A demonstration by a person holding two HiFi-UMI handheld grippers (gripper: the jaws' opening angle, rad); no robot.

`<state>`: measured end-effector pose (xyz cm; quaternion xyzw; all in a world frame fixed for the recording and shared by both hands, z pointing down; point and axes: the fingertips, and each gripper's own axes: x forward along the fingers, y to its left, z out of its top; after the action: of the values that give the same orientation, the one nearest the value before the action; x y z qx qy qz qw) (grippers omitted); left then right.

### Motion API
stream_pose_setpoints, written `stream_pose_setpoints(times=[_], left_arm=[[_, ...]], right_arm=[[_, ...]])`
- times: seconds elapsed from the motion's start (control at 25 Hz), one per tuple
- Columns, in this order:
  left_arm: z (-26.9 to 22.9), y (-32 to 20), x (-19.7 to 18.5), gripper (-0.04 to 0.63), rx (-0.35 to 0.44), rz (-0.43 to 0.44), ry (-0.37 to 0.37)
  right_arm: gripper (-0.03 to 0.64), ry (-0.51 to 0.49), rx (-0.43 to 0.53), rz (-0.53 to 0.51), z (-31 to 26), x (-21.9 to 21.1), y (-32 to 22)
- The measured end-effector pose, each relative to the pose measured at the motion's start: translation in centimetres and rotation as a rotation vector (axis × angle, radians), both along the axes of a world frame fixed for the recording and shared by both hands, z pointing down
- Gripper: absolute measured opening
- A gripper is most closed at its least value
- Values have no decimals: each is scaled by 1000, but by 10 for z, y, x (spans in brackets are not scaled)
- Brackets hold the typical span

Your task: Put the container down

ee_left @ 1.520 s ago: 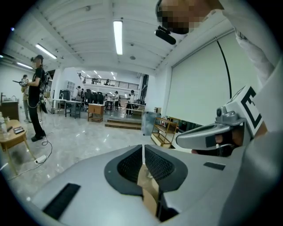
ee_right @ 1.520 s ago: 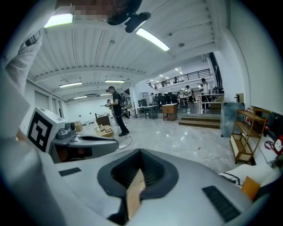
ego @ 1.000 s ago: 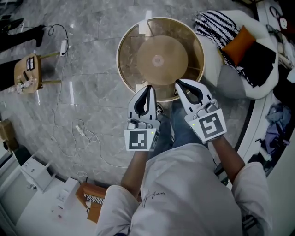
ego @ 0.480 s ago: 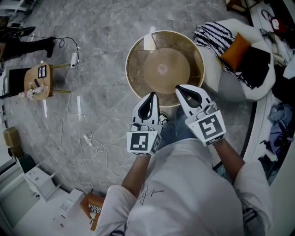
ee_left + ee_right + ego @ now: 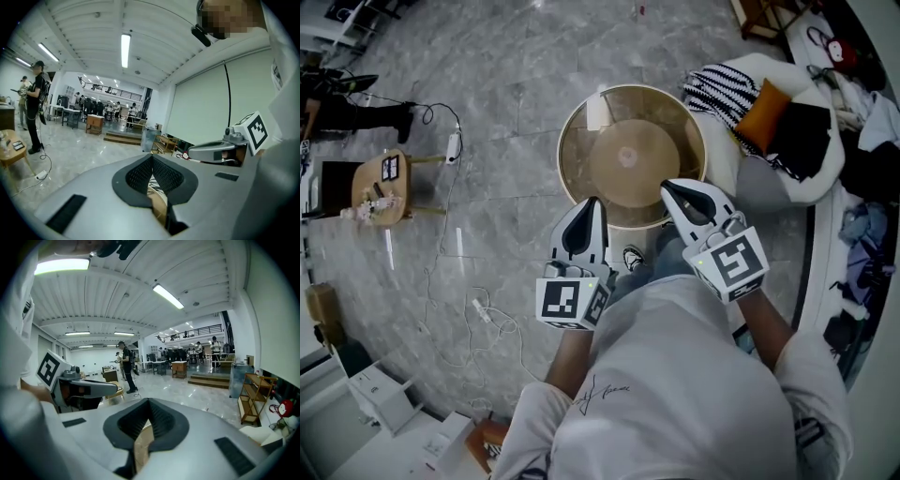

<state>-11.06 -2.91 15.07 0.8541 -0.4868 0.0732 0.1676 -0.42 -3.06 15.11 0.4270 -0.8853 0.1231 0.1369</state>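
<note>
Grey marble floor (image 5: pixel 487 141) underfoot. Round amber container (image 5: pixel 628 150) looks light, thin-walled and slick; left gripper (image 5: pixel 588 204) and right gripper (image 5: pixel 672 189) jaws each pinch its near rim

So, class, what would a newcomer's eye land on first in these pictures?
The big round tan container fills the middle of the head view, over a grey marble floor. The left gripper and the right gripper each pinch its near rim, their square-marker cubes facing up. At the right lies a heap of clothes, striped, orange and black.
</note>
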Motion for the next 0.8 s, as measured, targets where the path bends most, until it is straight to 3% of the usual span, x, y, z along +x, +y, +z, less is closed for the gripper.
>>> stream_pose_setpoints(times=[0.6, 0.8], left_arm=[[-45, 46, -7, 18, 63, 75, 9], [-48, 55, -13, 18, 74, 46, -6]], right_arm=[[12, -1, 14, -6, -39, -12, 41], [12, 17, 47, -29, -48, -17, 53]])
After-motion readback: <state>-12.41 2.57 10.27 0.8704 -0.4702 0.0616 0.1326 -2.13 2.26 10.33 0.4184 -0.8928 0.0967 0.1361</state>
